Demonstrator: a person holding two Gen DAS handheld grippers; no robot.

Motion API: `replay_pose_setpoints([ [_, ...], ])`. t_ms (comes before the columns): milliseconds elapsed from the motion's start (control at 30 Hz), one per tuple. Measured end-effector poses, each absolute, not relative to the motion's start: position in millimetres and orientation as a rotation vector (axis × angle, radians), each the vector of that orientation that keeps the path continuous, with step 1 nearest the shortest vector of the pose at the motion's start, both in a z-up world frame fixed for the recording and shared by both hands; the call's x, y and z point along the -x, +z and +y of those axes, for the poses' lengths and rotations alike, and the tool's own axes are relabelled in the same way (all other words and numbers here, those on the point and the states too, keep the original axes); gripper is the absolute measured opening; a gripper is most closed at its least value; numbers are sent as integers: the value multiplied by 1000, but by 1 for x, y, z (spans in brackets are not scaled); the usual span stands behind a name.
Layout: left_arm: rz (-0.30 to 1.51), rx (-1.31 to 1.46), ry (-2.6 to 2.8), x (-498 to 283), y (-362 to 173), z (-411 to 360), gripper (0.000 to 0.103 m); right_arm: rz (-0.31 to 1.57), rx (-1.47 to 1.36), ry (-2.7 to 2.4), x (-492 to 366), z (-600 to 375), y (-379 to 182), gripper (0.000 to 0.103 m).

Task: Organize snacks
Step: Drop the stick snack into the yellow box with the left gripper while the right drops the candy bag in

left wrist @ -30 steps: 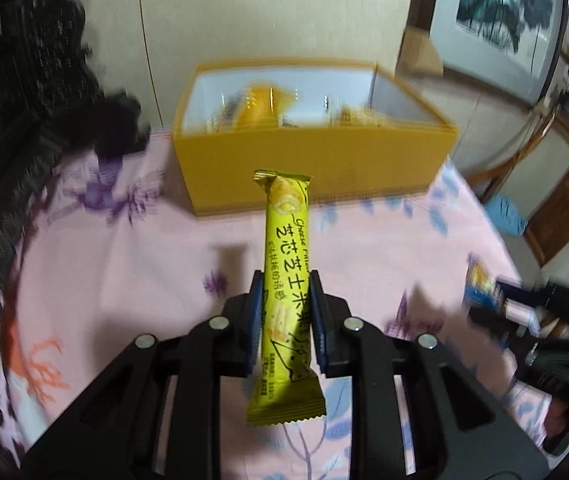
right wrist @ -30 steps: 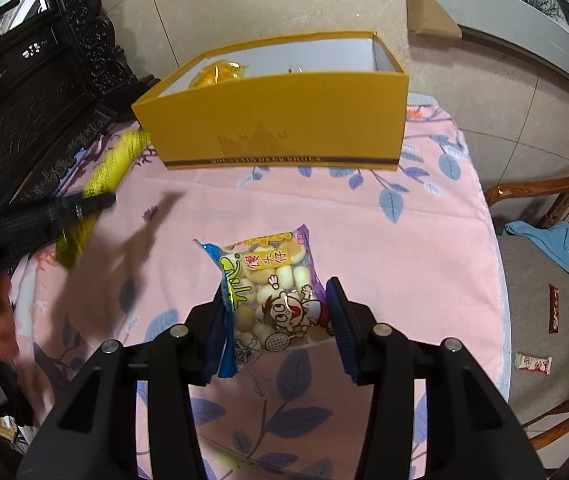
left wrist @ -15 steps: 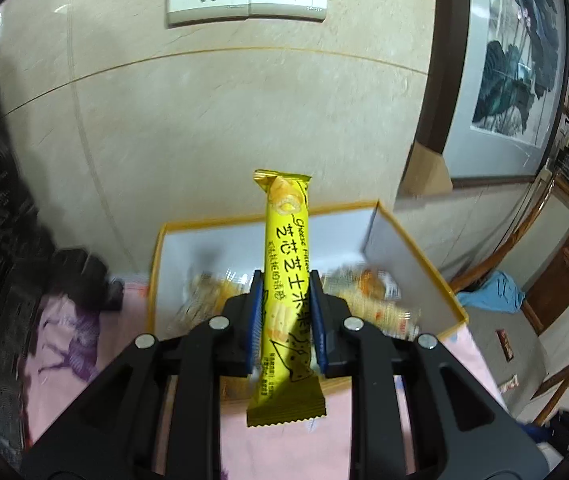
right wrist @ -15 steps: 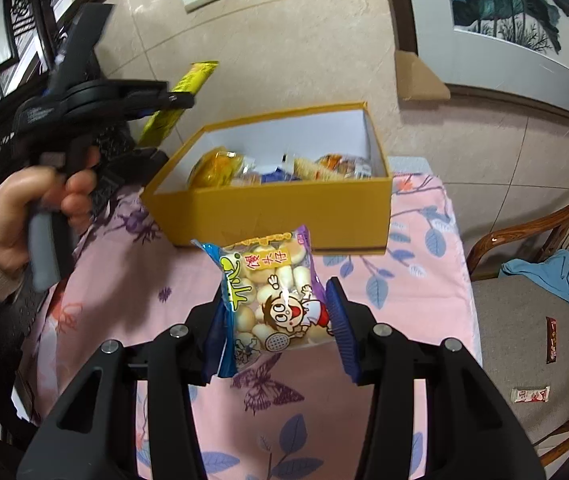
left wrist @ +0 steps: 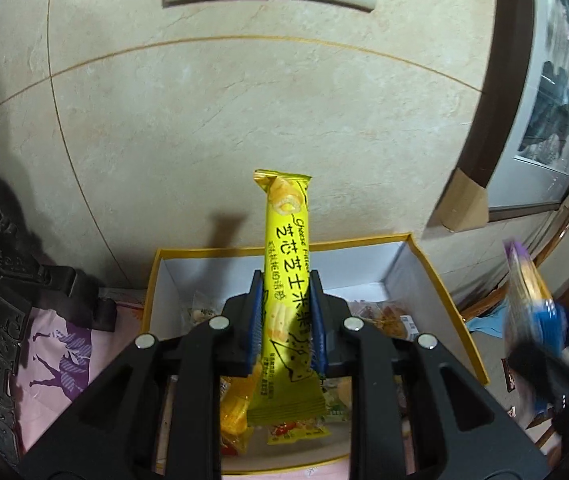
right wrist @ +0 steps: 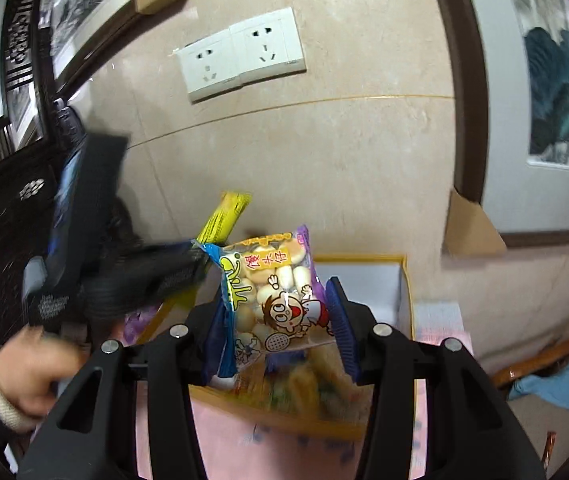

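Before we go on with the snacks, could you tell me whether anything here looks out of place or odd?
Nothing looks damaged or spilled. One stray: a crumpled blue cloth lies on the wooden chair seat beside the table, apart from the snacks. The snack packets in the open yellow cardboard box lie jumbled, not in rows.

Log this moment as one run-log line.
left gripper: shut on yellow snack stick | right gripper: shut on biscuit bag | both above yellow box

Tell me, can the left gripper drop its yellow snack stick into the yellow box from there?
Probably yes. The left gripper holds the snack stick above the open box, which has no lid on and some room between the snacks inside.
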State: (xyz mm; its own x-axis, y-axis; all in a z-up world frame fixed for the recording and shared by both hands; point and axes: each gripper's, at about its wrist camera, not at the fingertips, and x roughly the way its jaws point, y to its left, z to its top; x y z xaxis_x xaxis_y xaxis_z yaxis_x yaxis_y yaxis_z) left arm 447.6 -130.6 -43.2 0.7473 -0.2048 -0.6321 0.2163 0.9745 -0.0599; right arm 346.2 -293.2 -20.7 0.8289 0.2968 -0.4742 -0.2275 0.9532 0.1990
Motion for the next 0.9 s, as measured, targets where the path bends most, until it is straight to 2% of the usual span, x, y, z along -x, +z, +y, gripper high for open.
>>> replay_pose_setpoints([
  [200,745,-20,-206,-455,-63,-127,22,610,-208,239,-381,-302,-41,47],
  [500,830,-27,-179,-459,-86,-127,23,619,-204,231,-382,-296,-42,47],
  [567,833,-23,-161,-458,-85,-125,43,617,-203,232,-381,-295,-41,47],
  [600,831,-16,-154,-457,-84,-123,64,615,-202,232,-381,-296,-40,47],
  [633,826,-17,-144,-457,-82,-122,71,614,-200,232,-381,-296,-40,48],
  [900,813,-40,-133,-449,-75,-121,71,614,-193,233,-381,-293,-38,48],
])
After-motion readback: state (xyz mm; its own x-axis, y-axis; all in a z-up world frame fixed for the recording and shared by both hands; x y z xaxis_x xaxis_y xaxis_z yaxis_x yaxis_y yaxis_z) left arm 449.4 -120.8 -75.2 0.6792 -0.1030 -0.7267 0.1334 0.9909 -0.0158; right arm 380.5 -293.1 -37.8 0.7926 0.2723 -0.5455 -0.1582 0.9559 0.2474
